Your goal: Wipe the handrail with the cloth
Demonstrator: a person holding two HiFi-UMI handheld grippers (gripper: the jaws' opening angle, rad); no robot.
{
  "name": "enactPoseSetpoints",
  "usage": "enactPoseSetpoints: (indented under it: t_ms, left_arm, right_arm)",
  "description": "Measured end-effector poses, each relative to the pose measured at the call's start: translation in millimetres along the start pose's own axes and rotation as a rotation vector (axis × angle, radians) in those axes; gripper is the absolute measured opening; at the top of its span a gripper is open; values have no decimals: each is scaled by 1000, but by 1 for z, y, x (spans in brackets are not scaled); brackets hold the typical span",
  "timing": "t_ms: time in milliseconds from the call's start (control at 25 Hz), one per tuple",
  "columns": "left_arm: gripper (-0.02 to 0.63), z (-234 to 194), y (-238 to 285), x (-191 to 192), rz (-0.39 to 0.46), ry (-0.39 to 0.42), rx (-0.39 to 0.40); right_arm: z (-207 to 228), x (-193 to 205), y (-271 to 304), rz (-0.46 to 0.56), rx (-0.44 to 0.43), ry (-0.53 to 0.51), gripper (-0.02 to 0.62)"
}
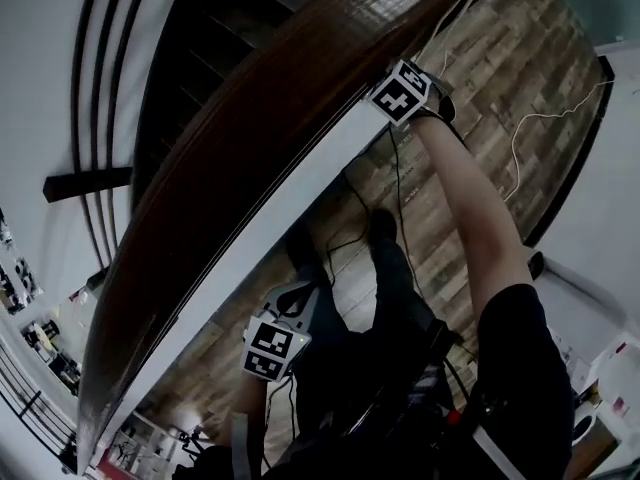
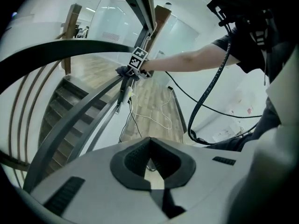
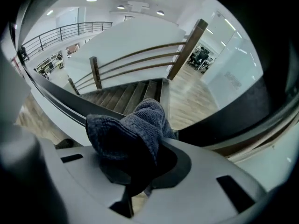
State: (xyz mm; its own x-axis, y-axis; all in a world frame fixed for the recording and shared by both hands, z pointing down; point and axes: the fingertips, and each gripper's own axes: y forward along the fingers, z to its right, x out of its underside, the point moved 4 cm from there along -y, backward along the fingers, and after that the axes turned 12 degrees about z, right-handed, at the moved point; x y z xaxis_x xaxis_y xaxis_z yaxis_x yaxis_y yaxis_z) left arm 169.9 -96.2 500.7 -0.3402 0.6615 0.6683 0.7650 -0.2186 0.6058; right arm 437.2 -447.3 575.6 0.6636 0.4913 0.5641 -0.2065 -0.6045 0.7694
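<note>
The right tool (image 3: 139, 183) clamps a dark grey cloth (image 3: 133, 132) against the wooden handrail (image 1: 250, 168), far along it. The left tool (image 2: 152, 171), jaws together and empty, hangs beside the handrail, lower down.

Head view: the handrail (image 1: 240, 158) is cut off at both picture edges. Right gripper view: the cloth (image 3: 133, 132) covers the right claw (image 3: 140, 171) tips. Objects in the far room (image 1: 25, 313), possibly shelving, are too small to identify.
</note>
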Motion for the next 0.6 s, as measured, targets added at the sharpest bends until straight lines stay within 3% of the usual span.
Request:
enactPoseSetpoints:
  t_ms: [160, 360, 480, 600]
  left_arm:
    - [8, 13, 34, -32, 52, -89, -53]
    - [8, 41, 52, -62, 42, -37, -102]
    - [8, 60, 51, -80, 58, 1, -132]
    - [8, 70, 44, -98, 81, 32, -171]
  right_arm:
    - [41, 15, -1, -23, 9, 44, 40]
    - [48, 17, -6, -14, -31, 36, 40]
    - [40, 3, -38, 86, -77, -14, 40]
    - [11, -7, -77, 162, -178, -28, 40]
